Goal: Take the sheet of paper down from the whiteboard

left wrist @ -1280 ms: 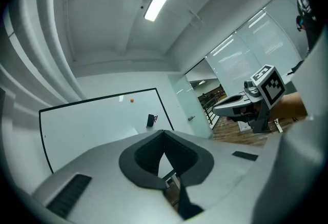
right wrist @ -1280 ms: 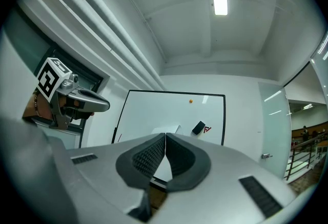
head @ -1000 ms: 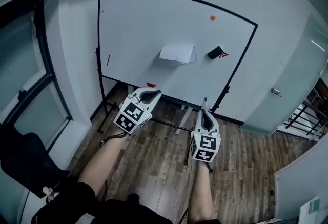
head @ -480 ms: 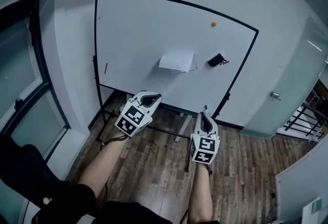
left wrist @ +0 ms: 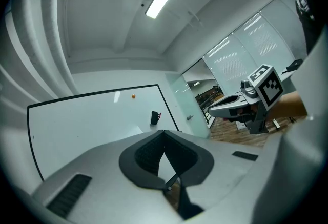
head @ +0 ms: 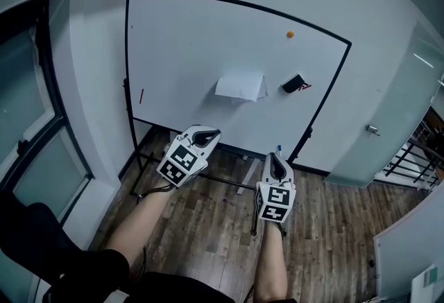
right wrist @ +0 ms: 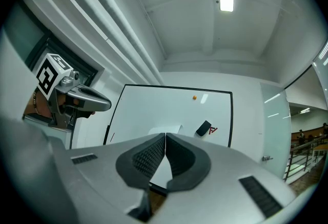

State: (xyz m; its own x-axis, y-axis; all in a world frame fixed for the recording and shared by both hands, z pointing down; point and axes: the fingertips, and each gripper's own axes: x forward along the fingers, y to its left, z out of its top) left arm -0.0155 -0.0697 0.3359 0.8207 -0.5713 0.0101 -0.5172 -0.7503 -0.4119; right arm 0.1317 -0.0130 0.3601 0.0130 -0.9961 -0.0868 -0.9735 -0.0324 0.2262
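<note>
A white sheet of paper (head: 241, 85) hangs near the middle of the whiteboard (head: 180, 52), which stands on a wheeled frame. In the right gripper view the sheet of paper (right wrist: 166, 128) shows just above my jaws. My left gripper (head: 205, 134) is shut and empty, held level in front of the board's lower edge. My right gripper (head: 276, 158) is also shut and empty, further right and a bit back from the board. Both are well short of the paper. From the left gripper view (left wrist: 164, 133) the board lies ahead to the left.
A black eraser (head: 293, 83) sticks to the board right of the paper, with an orange magnet (head: 290, 35) above it and a red marker line (head: 141, 96) at the left. A window (head: 28, 135) is at left, a glass door (head: 388, 121) at right, wooden floor (head: 208, 225) below.
Both grippers have drifted a little towards the whiteboard, and the head view has shifted so the board sits slightly larger and further left. Both stay shut.
</note>
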